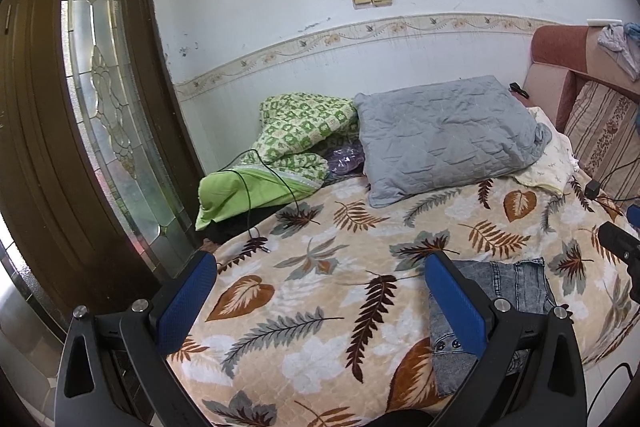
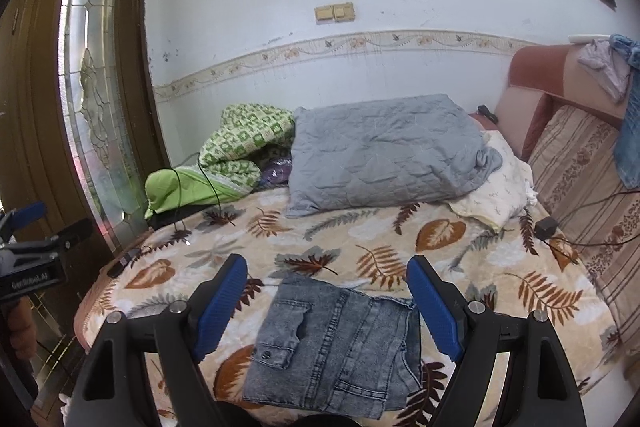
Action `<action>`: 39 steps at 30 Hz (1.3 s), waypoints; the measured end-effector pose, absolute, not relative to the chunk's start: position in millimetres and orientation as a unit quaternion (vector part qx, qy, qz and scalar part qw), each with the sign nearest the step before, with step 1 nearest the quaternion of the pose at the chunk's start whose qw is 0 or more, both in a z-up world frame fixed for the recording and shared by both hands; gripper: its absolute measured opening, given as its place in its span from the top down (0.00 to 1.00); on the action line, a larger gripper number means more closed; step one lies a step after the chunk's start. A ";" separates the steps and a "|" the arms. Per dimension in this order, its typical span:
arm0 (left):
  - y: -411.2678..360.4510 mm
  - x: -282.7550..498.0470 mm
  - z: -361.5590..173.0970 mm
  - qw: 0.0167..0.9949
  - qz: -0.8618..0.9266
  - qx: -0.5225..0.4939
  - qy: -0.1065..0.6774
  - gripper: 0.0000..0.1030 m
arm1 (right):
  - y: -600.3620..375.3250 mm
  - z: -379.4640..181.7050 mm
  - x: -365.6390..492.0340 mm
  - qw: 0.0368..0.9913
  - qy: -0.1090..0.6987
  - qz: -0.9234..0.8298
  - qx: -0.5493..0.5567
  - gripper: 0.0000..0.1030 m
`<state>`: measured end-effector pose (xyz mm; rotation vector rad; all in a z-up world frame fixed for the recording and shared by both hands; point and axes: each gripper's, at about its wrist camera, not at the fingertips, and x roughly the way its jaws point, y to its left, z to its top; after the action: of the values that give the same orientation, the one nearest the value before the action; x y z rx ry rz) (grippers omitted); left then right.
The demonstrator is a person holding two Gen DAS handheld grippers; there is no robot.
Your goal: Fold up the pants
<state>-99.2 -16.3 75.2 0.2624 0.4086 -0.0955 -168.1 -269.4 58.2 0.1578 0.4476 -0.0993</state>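
The grey-blue denim pants [image 2: 336, 343] lie folded into a compact rectangle near the front edge of the bed, on the leaf-patterned blanket [image 2: 400, 239]. My right gripper [image 2: 328, 267] is open and empty, its blue pads held above the pants with the folded bundle between and below them. In the left wrist view the pants [image 1: 508, 291] lie at the lower right, partly behind my right-hand finger. My left gripper [image 1: 320, 263] is open and empty, over the blanket [image 1: 304, 283] to the left of the pants. The left gripper also shows at the left edge of the right wrist view [image 2: 36, 227].
A grey quilted pillow [image 2: 384, 151], a green patterned quilt [image 2: 240, 143] and a white cloth [image 2: 500, 187] lie at the back of the bed. A black cable and charger [image 2: 546, 227] lie on the right. A striped cushion [image 2: 580, 179] and a glass door [image 2: 92, 99] flank the bed.
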 end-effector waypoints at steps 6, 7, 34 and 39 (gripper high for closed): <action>-34.8 -87.8 68.5 0.965 -0.070 0.136 0.212 0.00 | -286.0 50.7 -171.7 0.967 0.229 -0.073 0.080 0.18; -37.0 -86.4 67.6 0.965 -0.073 0.136 0.213 0.00 | -289.2 50.6 -172.6 0.967 0.229 -0.077 0.081 0.18; -43.4 -52.7 41.0 0.956 -0.068 0.132 0.253 0.00 | -297.7 17.5 -135.3 0.956 0.271 -0.068 0.091 0.18; -33.3 -52.2 39.5 0.957 -0.067 0.121 0.255 0.00 | -282.8 19.8 -133.3 0.957 0.272 -0.064 0.078 0.18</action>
<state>-52.2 -33.3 39.5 0.2464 0.5180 -0.1362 -133.3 -282.8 19.8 0.1575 0.5523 -0.1291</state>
